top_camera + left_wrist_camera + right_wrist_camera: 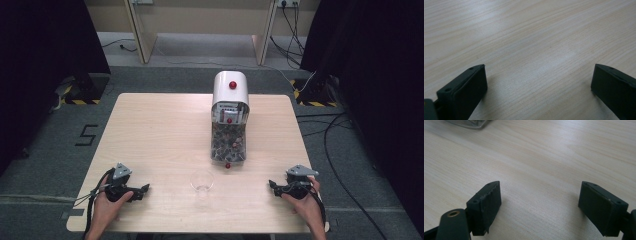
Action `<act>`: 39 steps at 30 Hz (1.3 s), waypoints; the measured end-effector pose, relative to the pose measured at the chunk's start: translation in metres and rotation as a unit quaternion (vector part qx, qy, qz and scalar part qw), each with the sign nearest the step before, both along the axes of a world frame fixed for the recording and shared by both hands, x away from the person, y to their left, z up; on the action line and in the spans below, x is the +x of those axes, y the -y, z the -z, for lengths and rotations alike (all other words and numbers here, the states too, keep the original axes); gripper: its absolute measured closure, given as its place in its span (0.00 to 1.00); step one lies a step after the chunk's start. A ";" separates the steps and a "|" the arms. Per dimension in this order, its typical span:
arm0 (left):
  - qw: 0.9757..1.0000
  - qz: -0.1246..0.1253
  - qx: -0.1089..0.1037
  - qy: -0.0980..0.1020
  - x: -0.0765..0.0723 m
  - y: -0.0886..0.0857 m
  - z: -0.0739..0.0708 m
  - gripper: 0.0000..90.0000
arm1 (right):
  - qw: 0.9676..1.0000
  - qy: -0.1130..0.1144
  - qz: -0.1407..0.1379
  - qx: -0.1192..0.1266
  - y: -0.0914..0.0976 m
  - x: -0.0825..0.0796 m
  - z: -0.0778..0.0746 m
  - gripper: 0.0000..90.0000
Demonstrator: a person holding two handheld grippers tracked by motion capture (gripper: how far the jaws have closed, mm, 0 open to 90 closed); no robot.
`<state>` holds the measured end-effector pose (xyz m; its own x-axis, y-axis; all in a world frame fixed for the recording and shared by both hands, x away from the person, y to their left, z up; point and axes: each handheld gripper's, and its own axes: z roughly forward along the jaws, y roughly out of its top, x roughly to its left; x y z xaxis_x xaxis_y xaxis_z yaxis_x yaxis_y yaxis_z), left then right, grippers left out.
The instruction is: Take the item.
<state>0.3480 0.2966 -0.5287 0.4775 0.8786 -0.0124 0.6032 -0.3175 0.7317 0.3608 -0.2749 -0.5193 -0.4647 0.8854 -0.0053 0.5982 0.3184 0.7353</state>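
A white-topped dispenser (230,117) with a clear bin of brown pieces and red knobs stands right of the table's middle. An empty clear plastic cup (202,181) sits in front of it, near the front edge. My left gripper (145,189) rests on the table at the front left, open, pointing right toward the cup. Its jaws stand wide apart over bare wood (539,62). My right gripper (271,185) rests at the front right, open, pointing left. Between its jaws lies bare wood (539,192), with the dispenser's clear base (469,123) at the top edge.
The light wooden table (160,130) stands on grey carpet. Cables (340,150) run over the floor at the right. Black curtains hang at both sides, and wooden furniture legs (140,35) stand beyond the table.
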 end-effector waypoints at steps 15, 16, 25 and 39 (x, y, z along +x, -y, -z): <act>1.000 0.000 0.000 0.000 0.000 0.000 0.000 0.00 | 0.999 0.035 -0.012 0.018 -0.005 -0.002 -0.012 0.36; 1.000 0.000 0.000 0.000 0.000 0.000 0.000 0.00 | 0.999 0.035 -0.012 0.018 -0.005 -0.002 -0.012 0.36; 1.000 0.000 0.000 -0.001 0.000 0.000 0.000 0.00 | 0.997 0.061 -0.033 0.025 -0.021 0.000 -0.025 0.39; 1.000 0.000 0.000 -0.001 0.000 0.000 0.000 0.00 | 0.992 0.100 -0.068 0.047 -0.047 0.004 -0.048 0.47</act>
